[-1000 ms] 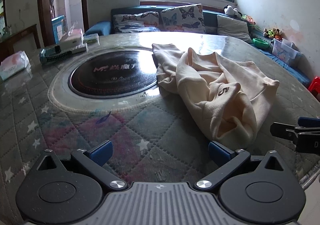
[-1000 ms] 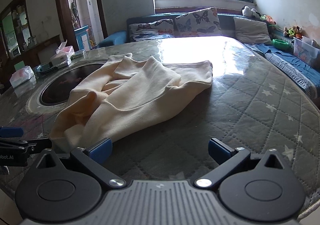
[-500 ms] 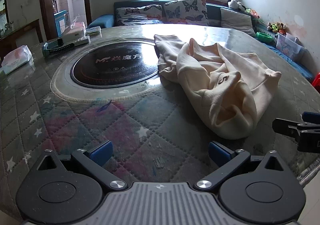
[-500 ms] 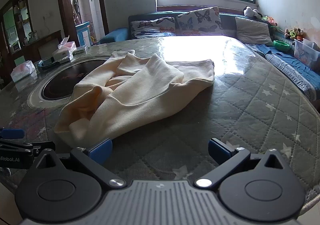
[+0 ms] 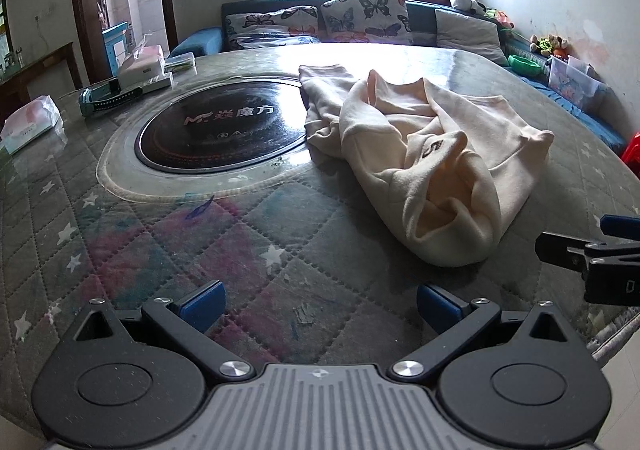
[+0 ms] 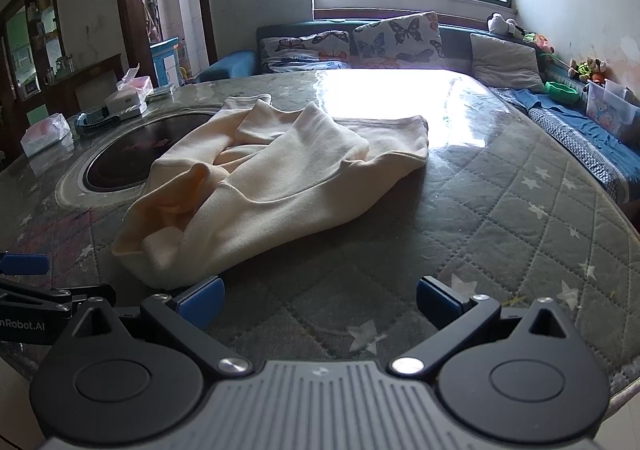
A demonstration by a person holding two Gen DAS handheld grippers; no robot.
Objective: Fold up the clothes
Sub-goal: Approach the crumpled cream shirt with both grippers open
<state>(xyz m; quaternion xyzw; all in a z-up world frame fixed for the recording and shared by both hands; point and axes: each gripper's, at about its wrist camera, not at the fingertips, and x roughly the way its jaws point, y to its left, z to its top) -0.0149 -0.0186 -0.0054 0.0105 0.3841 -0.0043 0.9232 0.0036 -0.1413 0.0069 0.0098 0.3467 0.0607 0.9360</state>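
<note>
Both black grippers, left (image 5: 318, 304) and right (image 6: 318, 302), hover spread wide and empty at the near edge of the quilted star-print table (image 6: 500, 209), just short of the crumpled cream sweatshirt (image 6: 280, 185) lying beside the round black cooktop (image 5: 218, 127).

Sweatshirt (image 5: 424, 153) is lying crumpled on tabletop (image 5: 248, 242), right of inset cooktop (image 5: 220, 125); tissue packs (image 5: 30, 123) are sitting far left; sofa (image 5: 320, 17) is standing behind the tabletop.

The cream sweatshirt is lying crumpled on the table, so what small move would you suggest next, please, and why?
Probably ease the right gripper forward to pinch the sweatshirt at its near edge: both grippers are open and empty, and the cloth lies bunched just ahead of the right gripper's left finger.
</note>
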